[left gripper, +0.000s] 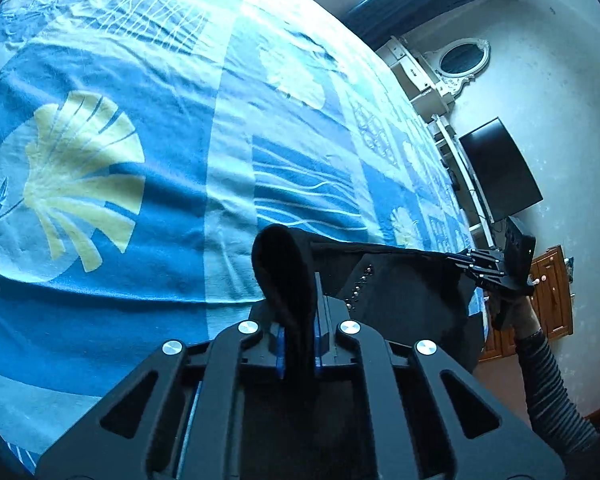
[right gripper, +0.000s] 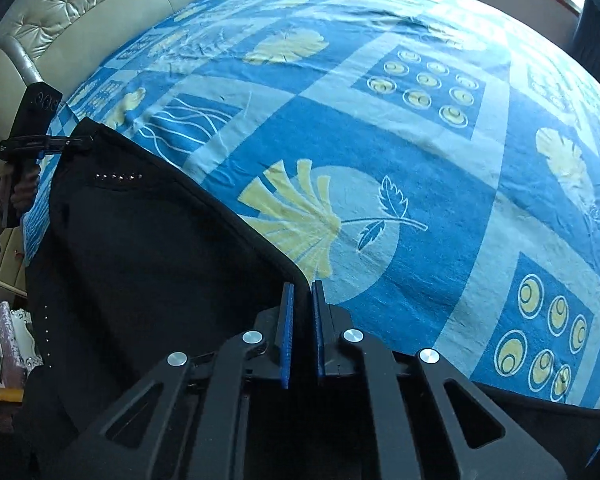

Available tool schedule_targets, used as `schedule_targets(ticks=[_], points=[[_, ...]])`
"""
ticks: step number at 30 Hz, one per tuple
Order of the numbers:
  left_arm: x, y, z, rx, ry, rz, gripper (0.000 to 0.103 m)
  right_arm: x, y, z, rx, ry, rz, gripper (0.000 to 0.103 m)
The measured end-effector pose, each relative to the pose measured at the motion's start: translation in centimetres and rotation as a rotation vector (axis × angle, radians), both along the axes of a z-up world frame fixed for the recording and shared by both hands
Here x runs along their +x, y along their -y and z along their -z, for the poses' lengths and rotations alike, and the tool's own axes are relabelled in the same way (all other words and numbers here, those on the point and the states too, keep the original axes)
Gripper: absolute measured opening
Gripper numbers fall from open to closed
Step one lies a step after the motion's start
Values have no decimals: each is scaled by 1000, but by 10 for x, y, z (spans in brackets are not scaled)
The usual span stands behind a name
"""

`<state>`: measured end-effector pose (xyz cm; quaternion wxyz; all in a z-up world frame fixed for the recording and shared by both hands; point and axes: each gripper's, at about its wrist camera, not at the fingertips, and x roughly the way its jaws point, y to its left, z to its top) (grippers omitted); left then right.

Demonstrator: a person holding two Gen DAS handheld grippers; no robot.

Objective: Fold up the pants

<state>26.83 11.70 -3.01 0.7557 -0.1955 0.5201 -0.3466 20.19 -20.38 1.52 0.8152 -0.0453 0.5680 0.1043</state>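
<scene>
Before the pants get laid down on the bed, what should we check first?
1. Left hand-held gripper shut on the black pants: ok.
2. Right hand-held gripper shut on the pants' edge: ok.
3. Waist edge stretched straight between both grippers: ok.
4. Blue patterned bedsheet free of other things where the pants will land: ok.
5. Pant legs hanging untwisted below: cannot tell, they drop out of view.

Home bedroom: bed with blue patterned bedspread, tufted headboard, oval-mirror dresser.
</scene>
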Motion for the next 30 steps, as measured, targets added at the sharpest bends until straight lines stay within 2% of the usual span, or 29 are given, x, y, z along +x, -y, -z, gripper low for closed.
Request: schedule_targets(ticks=[5,8,12,19,24,27,28,30], points=[[-20,1,-29,-44,49,10,8,-47,-19,-39,-66,152,6,9],[-41,1,-41,-61,76,18,8,-82,-34,-50,-108,214,0,9],[-78,-9,-44,-69,85,17,8,-123,-52,-48,-137,258,-11,9],[-148,-32,-35,-77,78,-9,8,-189,-71,-18,-170,249,10,9],[-175,-44,-10,-86,17,-42,10,-223,-79,14,-176,204,30,9],[-189,-46,9,-58,-12,-61,15,-233,-86,32,-187,174,33,10],[-193,-45,14,-43,-14,-69,21,-235,-88,35,-193,171,36,10],[-202,-46,23,-14,-25,-89,25,-242,-90,37,-191,183,52,15]])
